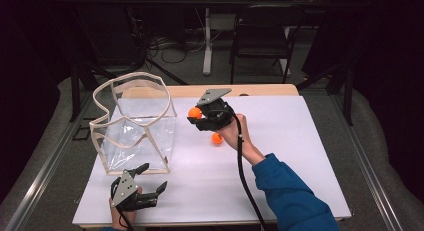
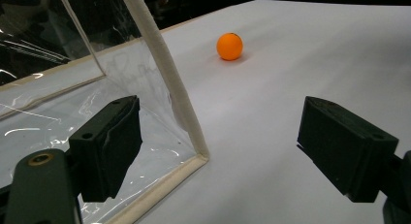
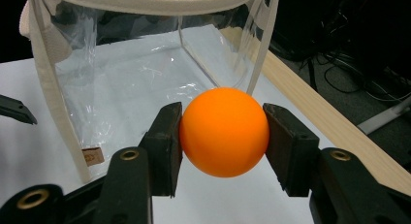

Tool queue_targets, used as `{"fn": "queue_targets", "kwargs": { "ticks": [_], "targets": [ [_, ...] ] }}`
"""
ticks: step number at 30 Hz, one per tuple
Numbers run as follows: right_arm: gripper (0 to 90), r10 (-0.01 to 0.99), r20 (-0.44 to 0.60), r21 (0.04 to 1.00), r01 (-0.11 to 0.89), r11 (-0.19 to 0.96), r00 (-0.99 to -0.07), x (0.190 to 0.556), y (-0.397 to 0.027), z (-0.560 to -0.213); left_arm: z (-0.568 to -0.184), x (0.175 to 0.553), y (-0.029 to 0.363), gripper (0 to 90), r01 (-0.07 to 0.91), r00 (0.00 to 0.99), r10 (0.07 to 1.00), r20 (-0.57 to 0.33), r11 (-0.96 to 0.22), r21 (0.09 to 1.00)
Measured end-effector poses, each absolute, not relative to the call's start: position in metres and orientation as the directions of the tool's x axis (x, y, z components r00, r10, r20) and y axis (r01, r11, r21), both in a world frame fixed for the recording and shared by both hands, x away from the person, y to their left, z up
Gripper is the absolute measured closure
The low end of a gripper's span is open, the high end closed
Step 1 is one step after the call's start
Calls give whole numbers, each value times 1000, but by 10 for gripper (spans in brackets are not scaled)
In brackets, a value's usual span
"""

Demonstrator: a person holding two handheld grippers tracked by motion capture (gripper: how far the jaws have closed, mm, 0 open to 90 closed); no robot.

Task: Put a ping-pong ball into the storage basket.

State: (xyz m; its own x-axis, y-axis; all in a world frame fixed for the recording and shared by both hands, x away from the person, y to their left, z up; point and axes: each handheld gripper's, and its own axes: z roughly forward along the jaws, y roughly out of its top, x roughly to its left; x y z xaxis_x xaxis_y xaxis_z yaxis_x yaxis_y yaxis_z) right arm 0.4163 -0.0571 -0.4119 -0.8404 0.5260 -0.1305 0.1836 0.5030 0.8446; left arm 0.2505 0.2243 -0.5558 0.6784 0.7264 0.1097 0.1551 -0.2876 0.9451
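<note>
Because the ball (image 3: 224, 132) sits squarely between the two pads of the right gripper (image 1: 201, 117), pinched at its widest part, it is carried securely above the table (image 1: 280, 141), just beside the near right wall of the bag (image 1: 135, 122). That height and nearness read as a set-up for lifting it over the rim, which is stiffened by a pale fabric band and stands open at the top; the clear walls let the inside be seen, and no ball shows inside from these views. A second ball (image 1: 216, 138) lies on the white sheet below the right hand, well apart from the bag, probably waiting its turn. The left gripper (image 1: 150, 178) rests low at the bag's near corner with its jaws spread wide and nothing between them, one jaw in front of the clear wall and the other out over bare table. My guess is that it stands there to steady the light bag if it shifts, though it is not touching the wall as far as I can tell.
</note>
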Motion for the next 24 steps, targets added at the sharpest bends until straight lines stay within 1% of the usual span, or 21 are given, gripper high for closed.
{"fn": "queue_targets", "kwargs": {
  "ticks": [24],
  "targets": [
    [512,509,-154,840,159,519,-847,422,-47,-393,-555,250,224,158,150,682,723,108,-283,947]
  ]
}}
